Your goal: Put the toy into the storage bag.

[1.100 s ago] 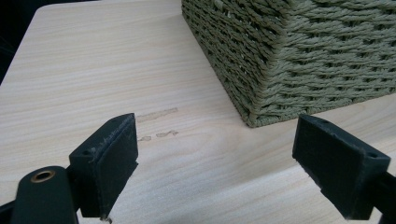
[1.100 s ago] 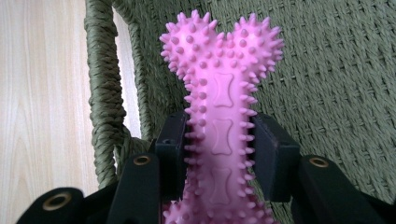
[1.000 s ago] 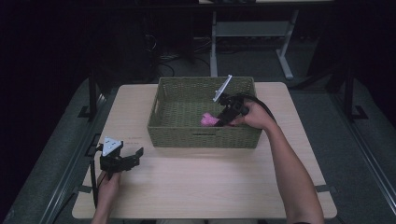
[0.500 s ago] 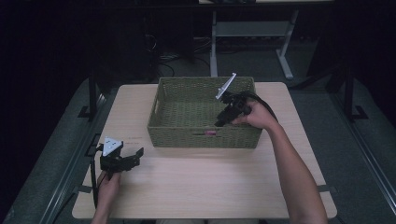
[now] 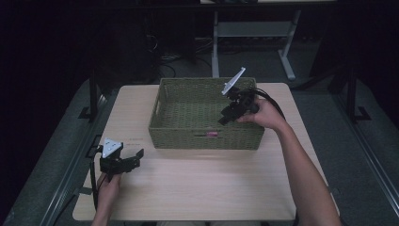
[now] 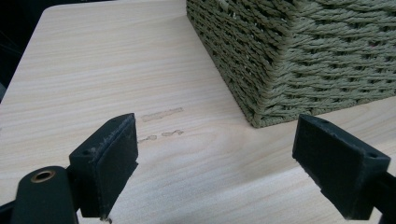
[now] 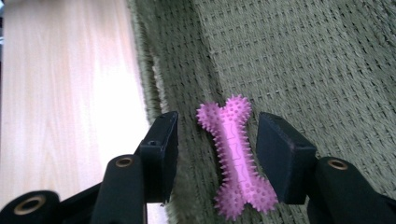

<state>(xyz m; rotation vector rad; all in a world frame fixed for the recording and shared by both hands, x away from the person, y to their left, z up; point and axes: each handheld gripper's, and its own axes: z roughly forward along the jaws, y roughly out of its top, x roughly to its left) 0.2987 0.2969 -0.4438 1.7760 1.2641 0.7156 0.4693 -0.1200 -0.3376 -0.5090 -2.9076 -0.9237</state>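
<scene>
A pink spiky bone-shaped toy [image 7: 236,158] lies on the floor of the green woven basket [image 5: 202,141], close to its front wall. My right gripper [image 7: 218,137] reaches down inside the basket [image 7: 299,56] with its jaws open on either side of the toy, a gap showing on both sides. From above, the right gripper [image 5: 227,115] tilts down over the basket's right half. My left gripper [image 5: 134,157] rests open and empty low over the table [image 5: 202,188] at the front left. In its own view the left gripper [image 6: 219,172] faces the basket's corner [image 6: 303,60].
The basket stands at the middle back of the light wooden table. Bare tabletop [image 6: 116,70] lies in front of it and to its left. A pink spot [image 5: 212,134] shows in the slot of the front wall. Dark floor and a table frame [image 5: 254,33] lie beyond.
The right gripper carried the pink toy above the basket, lowered it inside, and now stands open around it on the basket floor. The left gripper has stayed still.
</scene>
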